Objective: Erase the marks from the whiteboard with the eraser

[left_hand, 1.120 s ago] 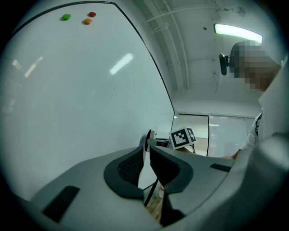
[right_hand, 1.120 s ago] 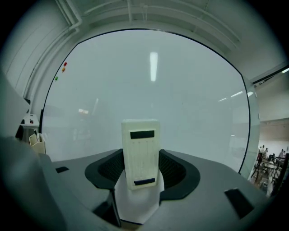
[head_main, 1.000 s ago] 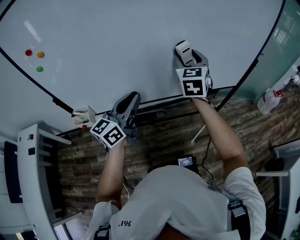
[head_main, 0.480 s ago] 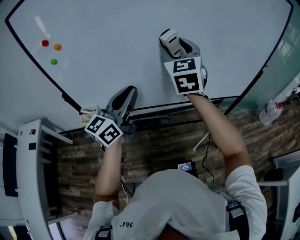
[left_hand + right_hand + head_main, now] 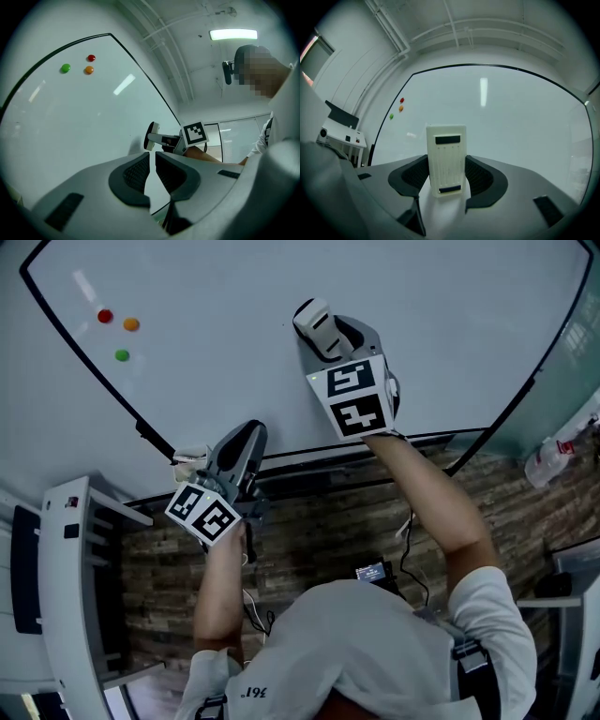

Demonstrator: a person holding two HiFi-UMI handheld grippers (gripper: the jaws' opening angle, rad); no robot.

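The whiteboard point(image 5: 234, 296) fills the upper head view, and no clear pen marks show on it. My right gripper point(image 5: 323, 334) is shut on the white eraser point(image 5: 312, 317), whose end lies against the board near the middle. In the right gripper view the eraser point(image 5: 446, 159) stands upright between both pads, pointing at the board point(image 5: 511, 122). My left gripper point(image 5: 242, 448) hangs low by the board's bottom edge, shut with nothing in it. In the left gripper view its jaws point(image 5: 152, 157) almost touch, and the eraser point(image 5: 151, 136) shows beyond them.
Red point(image 5: 105, 316), orange point(image 5: 131, 324) and green point(image 5: 122, 355) magnets sit at the board's upper left. A small white box point(image 5: 190, 458) rests on the bottom frame beside the left gripper. A white shelf unit point(image 5: 66, 568) stands left and a bottle point(image 5: 548, 460) right.
My right gripper has carried the eraser leftward and up along the board, towards the magnets. The left gripper has drifted slightly left, nearer the small white box.
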